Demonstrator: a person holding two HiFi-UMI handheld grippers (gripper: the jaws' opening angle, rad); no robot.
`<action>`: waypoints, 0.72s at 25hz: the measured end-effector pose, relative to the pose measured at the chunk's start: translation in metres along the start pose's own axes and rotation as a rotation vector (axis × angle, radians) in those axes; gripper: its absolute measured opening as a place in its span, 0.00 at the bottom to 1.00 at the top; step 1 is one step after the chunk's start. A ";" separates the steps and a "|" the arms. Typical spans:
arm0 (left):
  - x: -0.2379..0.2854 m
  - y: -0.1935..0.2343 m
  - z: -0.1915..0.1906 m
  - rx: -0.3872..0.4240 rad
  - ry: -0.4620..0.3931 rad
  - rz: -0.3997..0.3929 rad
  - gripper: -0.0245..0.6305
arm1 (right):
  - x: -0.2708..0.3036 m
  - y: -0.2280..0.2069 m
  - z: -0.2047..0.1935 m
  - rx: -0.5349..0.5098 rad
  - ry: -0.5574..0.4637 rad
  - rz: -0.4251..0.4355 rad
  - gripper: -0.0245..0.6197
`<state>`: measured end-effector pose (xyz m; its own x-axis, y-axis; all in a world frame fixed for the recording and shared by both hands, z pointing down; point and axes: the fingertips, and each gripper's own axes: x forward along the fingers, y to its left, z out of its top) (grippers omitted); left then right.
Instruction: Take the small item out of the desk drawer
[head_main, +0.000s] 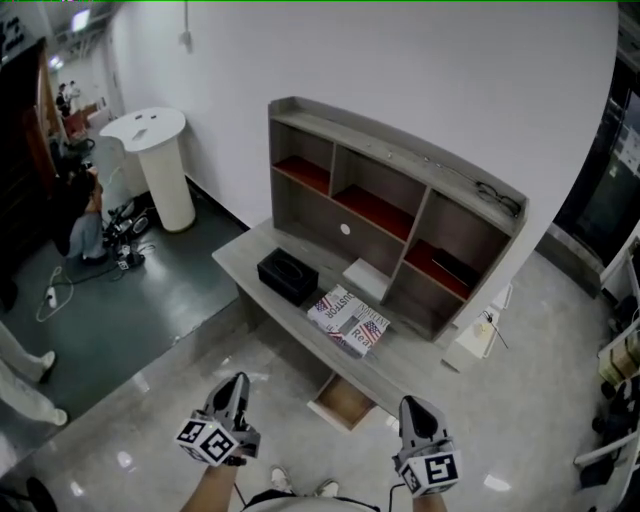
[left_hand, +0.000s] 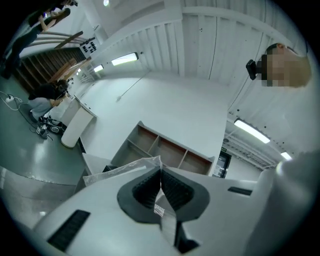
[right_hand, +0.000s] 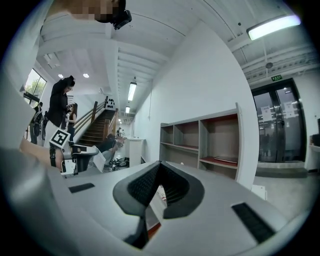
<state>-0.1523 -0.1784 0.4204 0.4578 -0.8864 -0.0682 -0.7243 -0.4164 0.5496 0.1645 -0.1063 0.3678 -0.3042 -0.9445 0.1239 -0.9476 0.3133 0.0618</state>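
Pinching a small clear plastic packet (left_hand: 122, 169) flat in the left gripper (left_hand: 160, 170), closed right down on its crinkled edge between the dark ribbed pads (left_hand: 145, 187), and holding it up in the air in front of the grey wooden desk (head_main: 240, 262) with red-lined shelves. Well clear of the open pale-wood drawer (head_main: 343, 400) under the desk's front edge, below and between the two tools. Nothing in the right gripper (right_hand: 158, 164), shut tip to tip, with a black box (head_main: 287, 275) and a flag-printed booklet (head_main: 348, 320) lying on the desktop.
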 end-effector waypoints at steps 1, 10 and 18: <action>-0.005 -0.002 0.008 0.011 -0.019 0.005 0.07 | -0.003 -0.003 0.002 0.000 -0.004 -0.007 0.07; -0.046 -0.002 0.056 0.109 -0.136 0.081 0.07 | -0.023 -0.035 0.020 -0.010 -0.033 -0.091 0.07; -0.066 -0.001 0.074 0.162 -0.175 0.113 0.07 | -0.027 -0.041 0.029 -0.004 -0.059 -0.119 0.07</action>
<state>-0.2202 -0.1341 0.3631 0.2837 -0.9446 -0.1649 -0.8452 -0.3276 0.4223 0.2089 -0.0969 0.3329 -0.1947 -0.9792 0.0565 -0.9770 0.1987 0.0770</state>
